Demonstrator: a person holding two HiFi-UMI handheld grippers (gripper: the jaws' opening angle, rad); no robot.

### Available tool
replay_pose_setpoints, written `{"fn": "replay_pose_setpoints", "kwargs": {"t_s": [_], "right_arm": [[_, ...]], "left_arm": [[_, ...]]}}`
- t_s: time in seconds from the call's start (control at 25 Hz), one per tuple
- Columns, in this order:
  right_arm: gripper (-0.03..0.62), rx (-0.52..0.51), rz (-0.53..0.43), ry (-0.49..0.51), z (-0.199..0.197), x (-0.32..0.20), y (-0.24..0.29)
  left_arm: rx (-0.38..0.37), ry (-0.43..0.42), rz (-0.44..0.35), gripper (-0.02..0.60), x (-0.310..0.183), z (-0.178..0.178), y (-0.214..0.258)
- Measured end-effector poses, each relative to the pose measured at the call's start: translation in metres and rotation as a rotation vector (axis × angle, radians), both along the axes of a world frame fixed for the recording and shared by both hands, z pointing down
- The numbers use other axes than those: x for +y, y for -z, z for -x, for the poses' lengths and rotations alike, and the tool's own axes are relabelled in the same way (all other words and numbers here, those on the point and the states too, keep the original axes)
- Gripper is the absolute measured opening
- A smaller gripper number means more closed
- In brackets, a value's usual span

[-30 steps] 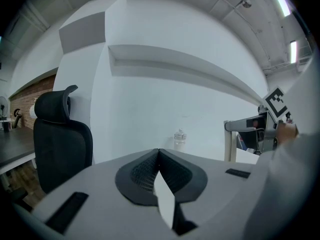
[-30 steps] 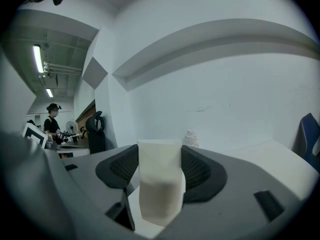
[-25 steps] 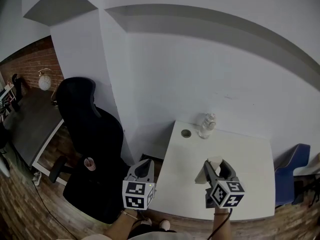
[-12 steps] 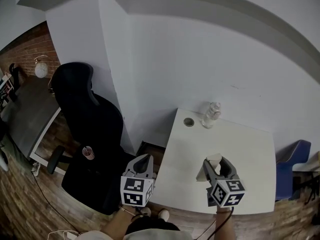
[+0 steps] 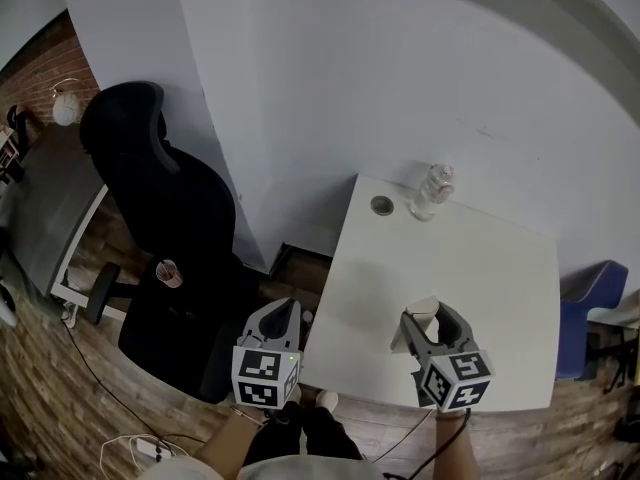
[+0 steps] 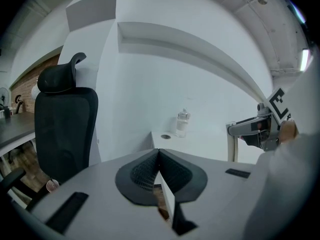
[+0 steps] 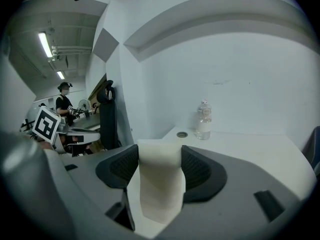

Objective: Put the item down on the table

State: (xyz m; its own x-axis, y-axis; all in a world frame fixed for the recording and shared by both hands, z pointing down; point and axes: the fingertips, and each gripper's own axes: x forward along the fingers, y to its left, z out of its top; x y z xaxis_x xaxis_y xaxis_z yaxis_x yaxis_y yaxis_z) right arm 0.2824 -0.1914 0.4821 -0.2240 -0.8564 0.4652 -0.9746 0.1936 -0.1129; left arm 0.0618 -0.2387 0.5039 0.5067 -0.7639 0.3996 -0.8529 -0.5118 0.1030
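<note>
My right gripper (image 5: 430, 320) hovers level over the near edge of the smooth white table (image 5: 495, 258). Its ribbed black pads (image 7: 199, 170) are clamped on a matte white block (image 7: 159, 184) with a flat, squared top. My left gripper (image 5: 277, 318) hangs off the table's side, jaws pressed together on nothing.

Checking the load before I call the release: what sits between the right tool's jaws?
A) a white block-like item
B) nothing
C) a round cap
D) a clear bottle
A: the right tool is clamped on the white item, while the bottle stands apart at the far side of the table.
</note>
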Motion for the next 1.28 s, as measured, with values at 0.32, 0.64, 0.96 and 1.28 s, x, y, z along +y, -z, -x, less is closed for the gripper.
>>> {"fn": "replay_pose_setpoints", "kwargs": {"t_s": [0.32,0.64,0.96,1.28], "right_arm": [[0.290,0.048,0.062,0.124,0.015,0.010,-0.024],[0.290,0.138,0.109,0.261,0.037,0.009,-0.038],[0.290,0.248,0.128,0.417,0.061,0.003,-0.048],[0.290,0.256,0.177,0.503,0.075,0.000,-0.055]], "left_arm": [[-0.008,0.002,0.062,0.017,0.010,0.002,-0.033],[-0.011,0.011,0.098,0.017,0.019,0.007,-0.050],[-0.015,0.037,0.106,0.017,0.018,0.025,-0.055],[-0.026,0.040,0.110,0.017,0.016,0.032,-0.060]]}}
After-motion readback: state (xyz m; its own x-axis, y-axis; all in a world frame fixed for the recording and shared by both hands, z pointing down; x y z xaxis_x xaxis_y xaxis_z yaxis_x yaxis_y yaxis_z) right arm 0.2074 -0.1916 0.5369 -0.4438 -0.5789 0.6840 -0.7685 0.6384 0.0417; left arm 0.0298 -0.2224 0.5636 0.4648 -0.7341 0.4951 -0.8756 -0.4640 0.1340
